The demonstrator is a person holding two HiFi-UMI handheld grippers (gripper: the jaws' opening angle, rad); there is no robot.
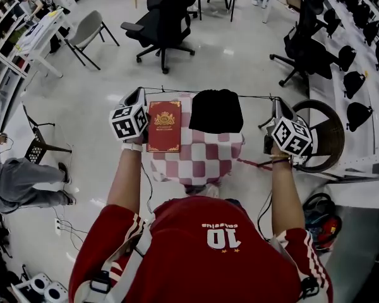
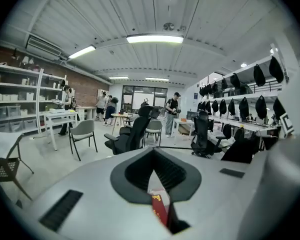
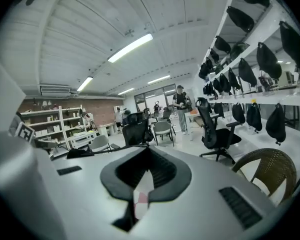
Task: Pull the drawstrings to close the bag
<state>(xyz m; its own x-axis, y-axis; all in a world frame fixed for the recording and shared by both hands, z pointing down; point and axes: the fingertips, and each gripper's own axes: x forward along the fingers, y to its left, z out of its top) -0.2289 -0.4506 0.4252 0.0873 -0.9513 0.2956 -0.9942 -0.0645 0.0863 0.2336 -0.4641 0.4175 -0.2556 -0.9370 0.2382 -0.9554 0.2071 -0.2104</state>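
Observation:
A black drawstring bag [image 1: 216,110] lies at the far middle of a small table under a red-and-white checked cloth [image 1: 202,156]. Its thin dark drawstrings run out taut to both sides. The left drawstring [image 1: 167,88] ends in my left gripper [image 1: 141,91], which is shut on it. The right drawstring [image 1: 256,96] ends in my right gripper [image 1: 276,101], also shut on it. In the left gripper view the cord [image 2: 185,147] leads from the closed jaws to the bag [image 2: 240,151]. In the right gripper view the cord [image 3: 117,151] leads left to the bag [image 3: 82,153].
A red book [image 1: 163,126] lies on the cloth left of the bag, close to my left gripper. A wicker chair [image 1: 322,134] stands just right of my right gripper. Black office chairs [image 1: 167,17] and a grey chair [image 1: 88,30] stand beyond the table. A person [image 1: 19,182] sits far left.

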